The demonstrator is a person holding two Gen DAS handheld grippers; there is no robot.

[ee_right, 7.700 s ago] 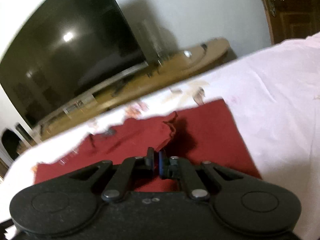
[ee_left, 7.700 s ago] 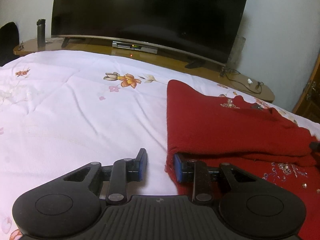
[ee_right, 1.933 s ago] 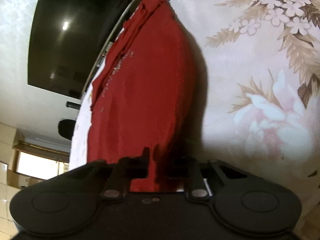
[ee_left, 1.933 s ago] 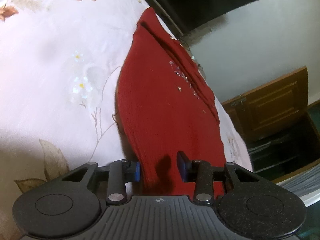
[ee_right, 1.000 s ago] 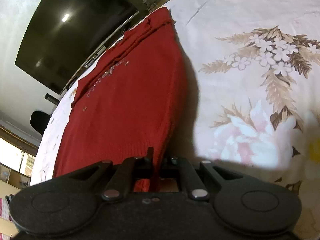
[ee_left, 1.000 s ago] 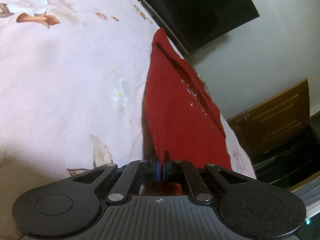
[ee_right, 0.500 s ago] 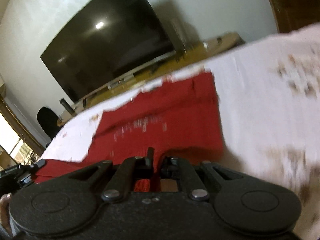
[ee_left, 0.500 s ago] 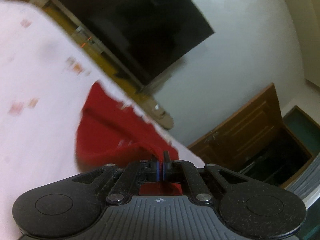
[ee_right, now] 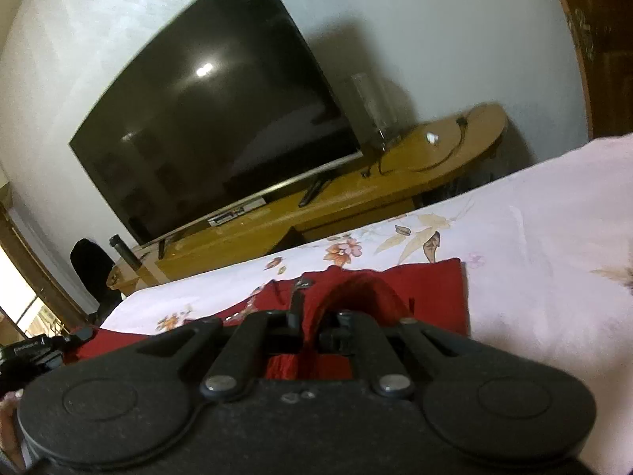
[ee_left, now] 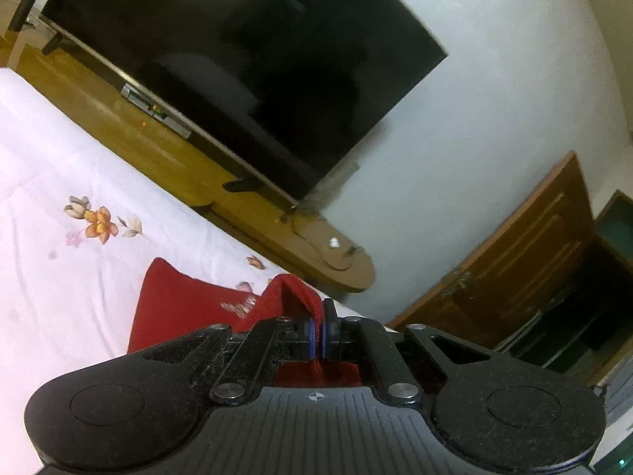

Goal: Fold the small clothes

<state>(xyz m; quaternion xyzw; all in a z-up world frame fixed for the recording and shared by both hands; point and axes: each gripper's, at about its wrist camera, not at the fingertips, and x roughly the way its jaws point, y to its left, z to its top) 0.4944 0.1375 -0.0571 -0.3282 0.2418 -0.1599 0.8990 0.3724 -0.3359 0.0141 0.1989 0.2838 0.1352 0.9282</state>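
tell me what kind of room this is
Most likely a bedroom at home: a bed with a pale pink floral bedspread, a large black flat-screen television on a long wooden media console, and a brown panelled wooden door.

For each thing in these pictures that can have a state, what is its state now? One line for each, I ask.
Left tool: shut on sweater.
Right tool: shut on sweater.
Sweater: near edge lifted by both tools, far part lying flat on the bed.
Bed: covered with a floral sheet, sweater on it.
TV: screen dark, apparently off.
Box under the TV: small lights lit.
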